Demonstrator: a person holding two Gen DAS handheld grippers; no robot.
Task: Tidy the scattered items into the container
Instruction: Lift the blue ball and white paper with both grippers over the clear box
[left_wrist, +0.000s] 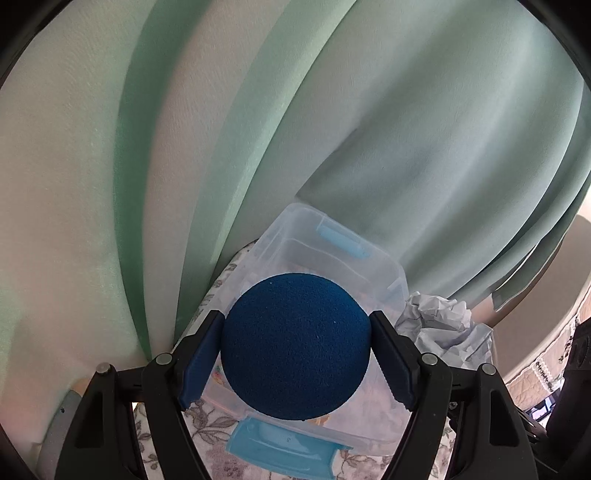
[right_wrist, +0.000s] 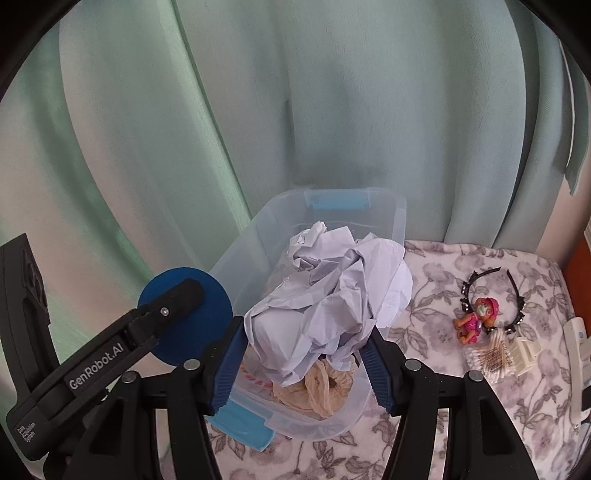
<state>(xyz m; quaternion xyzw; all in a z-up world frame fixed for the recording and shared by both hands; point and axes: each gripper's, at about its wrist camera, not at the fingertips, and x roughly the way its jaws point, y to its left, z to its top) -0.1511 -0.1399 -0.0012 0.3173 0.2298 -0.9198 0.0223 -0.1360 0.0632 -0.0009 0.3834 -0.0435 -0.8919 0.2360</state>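
Note:
My left gripper (left_wrist: 296, 350) is shut on a dark blue foam ball (left_wrist: 295, 343) and holds it above the clear plastic container (left_wrist: 295, 236) with blue latches. In the right wrist view the left gripper (right_wrist: 177, 299) with the ball (right_wrist: 207, 295) hovers by the container's (right_wrist: 251, 240) left rim. My right gripper (right_wrist: 304, 354) is shut on a crumpled white paper wad (right_wrist: 332, 295), held over the container. A beige cloth scrunchie (right_wrist: 325, 387) lies inside the container. The paper also shows in the left wrist view (left_wrist: 439, 325).
On the floral cloth (right_wrist: 443, 387) to the right lie a black headband (right_wrist: 491, 291), a pink toy figure (right_wrist: 478, 319), a bundle of cotton swabs (right_wrist: 491, 360) and a white comb (right_wrist: 526, 352). A green curtain (right_wrist: 258, 110) hangs right behind the container.

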